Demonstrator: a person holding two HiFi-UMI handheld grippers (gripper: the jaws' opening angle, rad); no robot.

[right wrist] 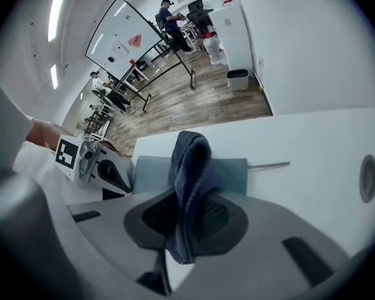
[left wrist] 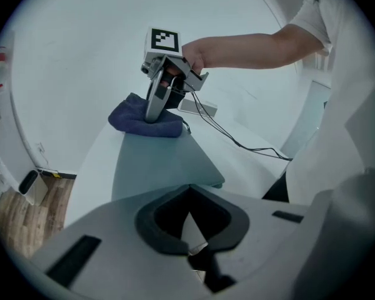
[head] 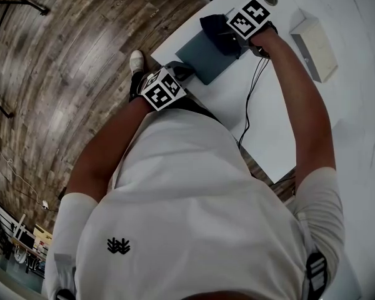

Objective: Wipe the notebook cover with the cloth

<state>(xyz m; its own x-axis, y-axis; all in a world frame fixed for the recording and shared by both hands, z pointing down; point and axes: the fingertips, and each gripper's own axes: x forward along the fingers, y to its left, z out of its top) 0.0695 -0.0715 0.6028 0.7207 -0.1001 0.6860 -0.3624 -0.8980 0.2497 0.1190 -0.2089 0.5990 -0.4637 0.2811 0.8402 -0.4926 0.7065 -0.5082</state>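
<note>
right tool clamped on dark blue cloth, a fold bunched up between its jaws. cloth pressed onto far end of teal notebook, which lies flat near the corner of the white desk. left tool closed at the near edge, seemingly nipping it, likely to keep the notebook from sliding under the strokes. most of the cover is bare between the tools, so wiping judged early or mid-pass.

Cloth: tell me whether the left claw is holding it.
No: the cloth is clamped in the right claw, above the notebook.
</note>
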